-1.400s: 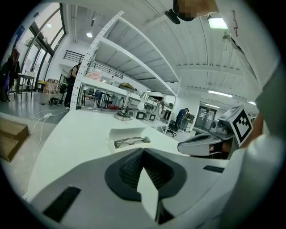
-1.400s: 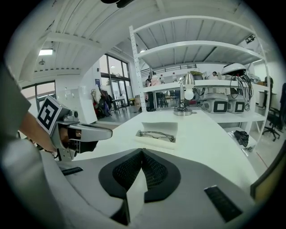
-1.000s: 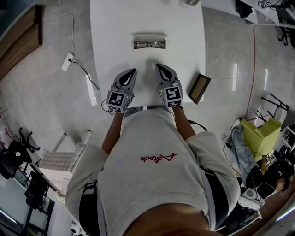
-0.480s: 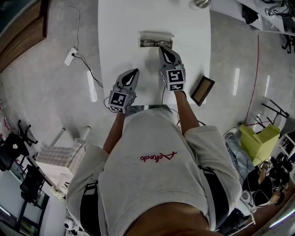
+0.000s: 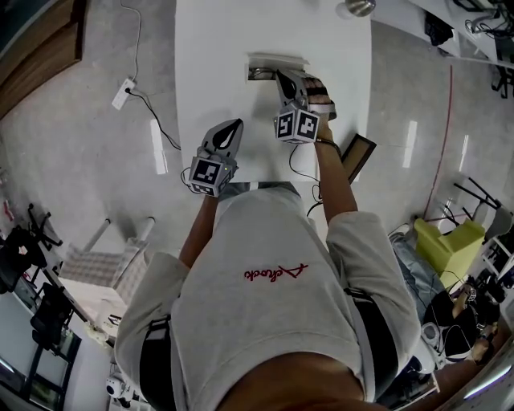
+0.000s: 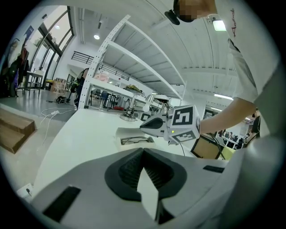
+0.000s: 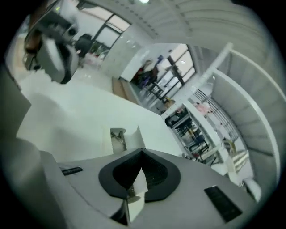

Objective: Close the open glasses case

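The open glasses case (image 5: 267, 64) lies at the middle of the white table (image 5: 209, 48), lid raised at the far side, dark-framed glasses (image 6: 134, 140) inside. My right gripper (image 5: 283, 77) is shut and empty, rolled onto its side, with its tips at the case's right front part; whether they touch it I cannot tell. In the right gripper view the case (image 7: 124, 136) sits just beyond the shut tips (image 7: 142, 152). My left gripper (image 5: 234, 125) is shut, empty, and hangs over the near table edge, well short of the case (image 6: 130, 133).
A brown framed board (image 5: 352, 155) leans off the table's right edge, close to my right forearm. A round metal base (image 5: 359, 6) stands at the far right of the table. On the floor to the left lie a power strip (image 5: 122, 94) and its cable.
My right gripper has moved forward from the near table edge up to the case and has rolled onto its side. The left gripper has stayed where it was.
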`<action>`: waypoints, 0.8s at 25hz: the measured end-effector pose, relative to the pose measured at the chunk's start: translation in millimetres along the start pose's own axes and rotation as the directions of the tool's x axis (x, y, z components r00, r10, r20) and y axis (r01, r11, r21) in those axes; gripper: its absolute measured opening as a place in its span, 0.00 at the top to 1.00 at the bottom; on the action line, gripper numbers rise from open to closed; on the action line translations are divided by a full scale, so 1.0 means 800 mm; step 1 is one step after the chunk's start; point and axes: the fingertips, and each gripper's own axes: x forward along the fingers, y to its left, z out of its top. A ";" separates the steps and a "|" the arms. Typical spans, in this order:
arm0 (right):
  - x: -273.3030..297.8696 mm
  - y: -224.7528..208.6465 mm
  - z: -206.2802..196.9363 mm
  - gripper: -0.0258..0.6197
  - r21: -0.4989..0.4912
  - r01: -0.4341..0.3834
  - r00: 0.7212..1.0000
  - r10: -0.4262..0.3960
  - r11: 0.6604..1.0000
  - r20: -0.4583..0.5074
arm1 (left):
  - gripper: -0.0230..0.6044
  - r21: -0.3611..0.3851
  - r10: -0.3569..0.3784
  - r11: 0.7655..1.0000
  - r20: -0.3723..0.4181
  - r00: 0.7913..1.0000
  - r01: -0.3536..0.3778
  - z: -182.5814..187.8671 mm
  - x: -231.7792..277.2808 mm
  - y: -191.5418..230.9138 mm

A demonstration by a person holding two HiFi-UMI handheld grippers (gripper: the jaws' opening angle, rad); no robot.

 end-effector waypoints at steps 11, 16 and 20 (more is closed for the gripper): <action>0.011 -0.008 -0.015 0.74 -0.091 -0.008 0.997 0.001 0.996 -0.071 | 0.93 -0.002 -0.003 1.000 -0.004 1.000 0.003 -0.003 0.000 0.000; 0.023 -0.008 -0.030 0.62 -0.087 -0.039 0.993 0.029 0.995 -0.119 | 0.93 -0.006 -0.004 1.000 -0.001 1.000 0.004 -0.003 -0.001 0.000; 0.031 -0.013 -0.034 0.63 -0.104 -0.048 0.992 0.035 0.993 -0.125 | 0.93 -0.008 -0.002 1.000 -0.008 1.000 0.002 -0.009 -0.003 0.001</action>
